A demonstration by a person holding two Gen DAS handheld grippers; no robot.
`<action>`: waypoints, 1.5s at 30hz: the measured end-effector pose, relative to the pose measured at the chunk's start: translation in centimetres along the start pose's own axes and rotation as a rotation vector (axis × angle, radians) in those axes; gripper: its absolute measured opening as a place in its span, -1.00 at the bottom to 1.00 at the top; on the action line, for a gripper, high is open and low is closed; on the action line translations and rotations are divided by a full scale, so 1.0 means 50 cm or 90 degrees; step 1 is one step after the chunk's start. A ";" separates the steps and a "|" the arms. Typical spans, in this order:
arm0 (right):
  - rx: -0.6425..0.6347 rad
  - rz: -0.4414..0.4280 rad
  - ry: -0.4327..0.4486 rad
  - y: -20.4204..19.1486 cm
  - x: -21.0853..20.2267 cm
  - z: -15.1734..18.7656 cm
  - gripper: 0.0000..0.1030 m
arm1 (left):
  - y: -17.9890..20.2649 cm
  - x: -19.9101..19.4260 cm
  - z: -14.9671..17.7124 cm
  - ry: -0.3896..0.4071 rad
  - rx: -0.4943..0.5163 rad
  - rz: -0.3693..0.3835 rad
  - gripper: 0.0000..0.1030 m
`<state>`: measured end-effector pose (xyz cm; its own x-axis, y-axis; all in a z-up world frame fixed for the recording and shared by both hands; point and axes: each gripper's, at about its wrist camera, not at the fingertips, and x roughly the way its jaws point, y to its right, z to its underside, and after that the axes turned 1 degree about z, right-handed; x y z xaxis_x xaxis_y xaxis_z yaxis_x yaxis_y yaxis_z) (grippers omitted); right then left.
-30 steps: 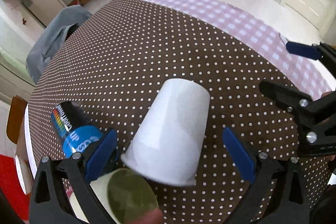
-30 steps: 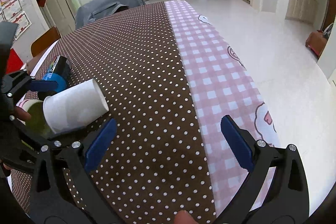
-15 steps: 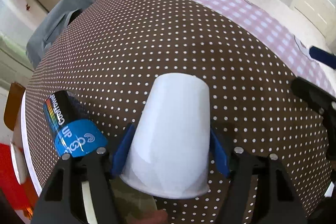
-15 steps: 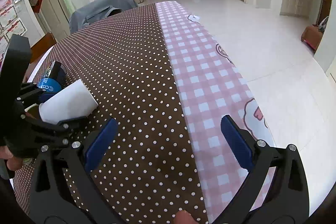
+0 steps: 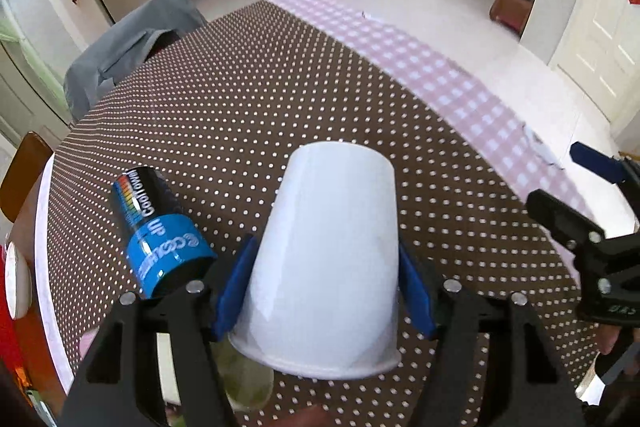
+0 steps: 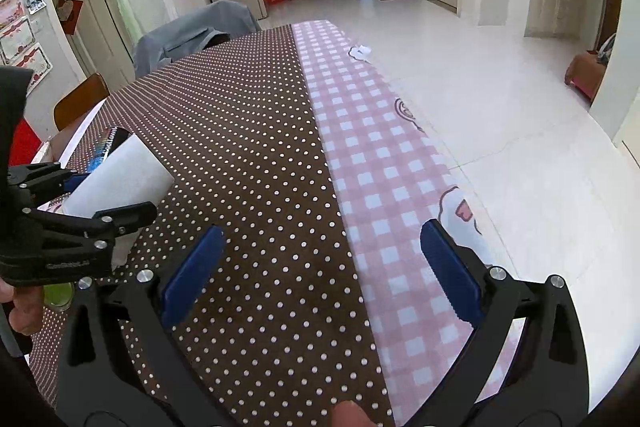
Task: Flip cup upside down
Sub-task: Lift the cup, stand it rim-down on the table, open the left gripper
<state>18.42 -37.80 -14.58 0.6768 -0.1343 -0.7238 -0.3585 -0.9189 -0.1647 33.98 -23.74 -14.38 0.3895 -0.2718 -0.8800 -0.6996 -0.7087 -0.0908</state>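
A white paper cup (image 5: 328, 259) lies tipped, its closed base pointing away from the camera and its rim toward it. My left gripper (image 5: 326, 291) is shut on the cup, blue pads pressed on both sides, and holds it above the brown dotted tablecloth (image 5: 280, 107). In the right wrist view the cup (image 6: 124, 179) shows at the left, held by the left gripper (image 6: 80, 211). My right gripper (image 6: 320, 267) is open and empty over the seam between the brown cloth and the pink checked cloth (image 6: 380, 167).
A black and blue can (image 5: 156, 231) lies on its side just left of the cup. A cup of green liquid (image 5: 244, 379) sits under the left gripper. A chair with a grey jacket (image 5: 128, 43) stands at the table's far end. The table edge runs along the right.
The left gripper closed on the cup and has lifted and tilted it; the view now looks more level across the table. The right gripper stays open, drawn slightly back.
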 end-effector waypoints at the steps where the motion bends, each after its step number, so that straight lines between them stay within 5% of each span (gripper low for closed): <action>1: -0.001 0.000 0.004 -0.001 -0.008 0.001 0.88 | 0.001 -0.012 0.005 0.006 -0.003 0.002 0.28; 22: -0.060 -0.049 0.025 -0.083 -0.117 0.063 0.88 | -0.032 -0.212 0.208 0.084 -0.137 -0.009 0.28; 45: -0.087 -0.063 -0.009 -0.113 -0.112 0.118 0.88 | -0.021 -0.101 0.380 -0.003 -0.245 0.045 0.28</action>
<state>12.86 -29.69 -13.55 0.6950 -0.0370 -0.7181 -0.2001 -0.9692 -0.1436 21.38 -9.26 -18.71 0.3451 -0.3257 -0.8802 -0.4482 -0.8812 0.1504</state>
